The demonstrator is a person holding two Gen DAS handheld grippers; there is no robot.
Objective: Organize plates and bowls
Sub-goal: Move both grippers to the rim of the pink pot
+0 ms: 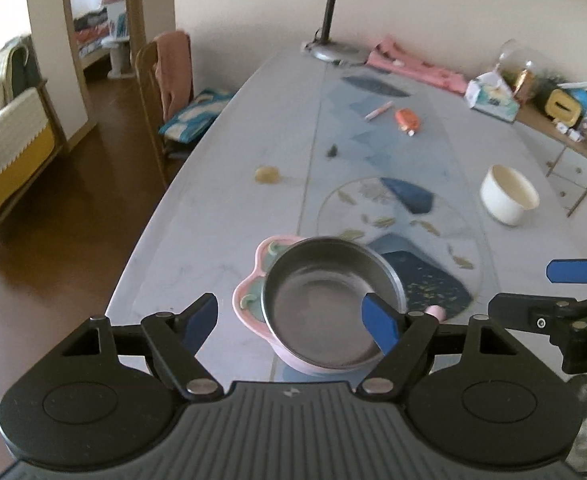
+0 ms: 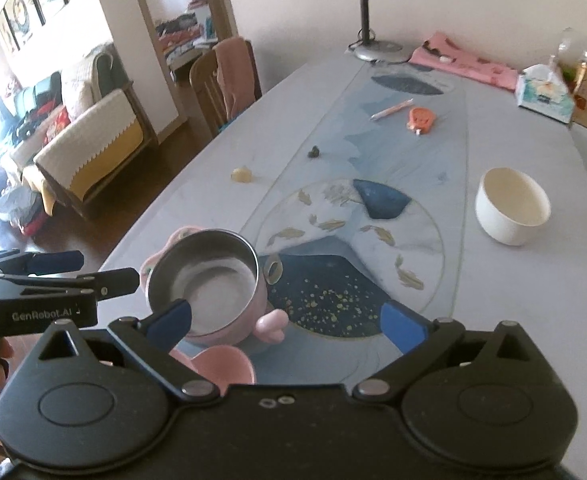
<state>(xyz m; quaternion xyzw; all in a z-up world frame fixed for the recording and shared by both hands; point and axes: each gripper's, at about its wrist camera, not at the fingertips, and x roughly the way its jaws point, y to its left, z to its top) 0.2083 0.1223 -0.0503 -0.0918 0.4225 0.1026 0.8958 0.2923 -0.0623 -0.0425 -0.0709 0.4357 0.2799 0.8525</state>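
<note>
The shiny round metal bowl already sits inside the pink flower-shaped plastic bowl on the tabletop. The round white bowl stands well apart from it, probably still to be stacked. Left gripper and right gripper both have wide, empty jaws.

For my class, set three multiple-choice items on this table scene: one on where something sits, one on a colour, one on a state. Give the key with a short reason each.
1. Where is the steel bowl?
A. nested in the pink bowl
B. beside the lamp
C. on the chair

2. What colour is the lone bowl on the table's right side?
A. blue
B. white
C. black

3. How does the right gripper stand?
A. shut on a plate
B. shut on a cloth
C. open, holding nothing

Key: A, pink rim shows around the steel one; B, its walls are white; C, its blue pads stand wide apart.
</note>
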